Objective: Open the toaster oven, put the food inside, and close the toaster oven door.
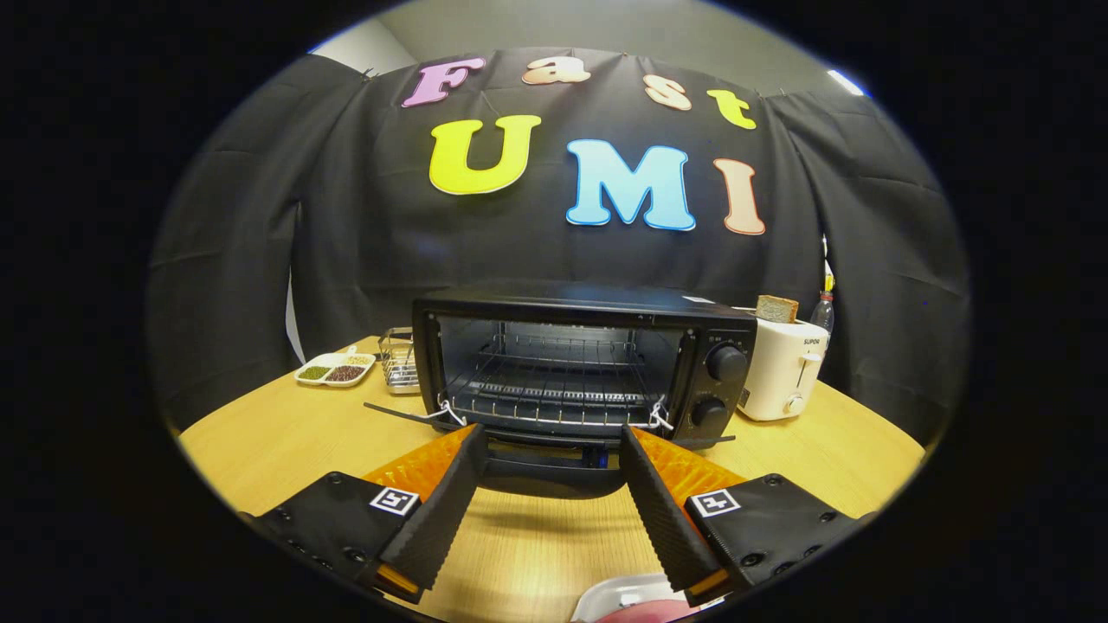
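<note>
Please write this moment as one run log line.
toaster oven: door open, rack bare | hand-held gripper: open, fingers astride the door, holding nothing | food: not yet inside

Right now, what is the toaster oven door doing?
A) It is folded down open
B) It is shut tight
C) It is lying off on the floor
A: the toaster oven shows its bare wire rack, and the door hangs down beyond the open gripper.
</note>
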The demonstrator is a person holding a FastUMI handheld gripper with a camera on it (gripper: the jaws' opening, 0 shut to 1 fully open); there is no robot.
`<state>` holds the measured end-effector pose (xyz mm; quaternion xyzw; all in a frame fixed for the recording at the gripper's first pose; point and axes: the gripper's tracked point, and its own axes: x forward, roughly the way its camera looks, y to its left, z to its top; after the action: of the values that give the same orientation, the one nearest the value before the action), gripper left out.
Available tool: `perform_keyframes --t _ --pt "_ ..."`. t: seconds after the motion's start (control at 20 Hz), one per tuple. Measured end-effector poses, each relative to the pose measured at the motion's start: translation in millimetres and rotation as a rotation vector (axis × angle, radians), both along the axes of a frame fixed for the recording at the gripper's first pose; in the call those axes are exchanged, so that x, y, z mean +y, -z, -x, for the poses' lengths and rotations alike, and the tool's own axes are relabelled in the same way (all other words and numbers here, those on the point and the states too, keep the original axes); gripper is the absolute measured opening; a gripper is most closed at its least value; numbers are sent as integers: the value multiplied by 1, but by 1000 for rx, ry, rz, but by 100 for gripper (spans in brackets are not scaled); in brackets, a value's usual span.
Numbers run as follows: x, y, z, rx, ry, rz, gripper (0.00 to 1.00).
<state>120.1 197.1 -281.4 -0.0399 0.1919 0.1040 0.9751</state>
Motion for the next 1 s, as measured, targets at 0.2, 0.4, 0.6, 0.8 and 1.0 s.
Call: perform_keyframes --t 0.2,0.4,0.6,0.8,1.0 --pt "-2 23 20 79 -50 54 98" --pt "-12 48 42 229 -71 20 98" --pt "-29 47 55 334 -57 -50 98" --pt "-55 28 56 391 -46 -123 98" --pt "-87 15 62 458 -50 -145 97"
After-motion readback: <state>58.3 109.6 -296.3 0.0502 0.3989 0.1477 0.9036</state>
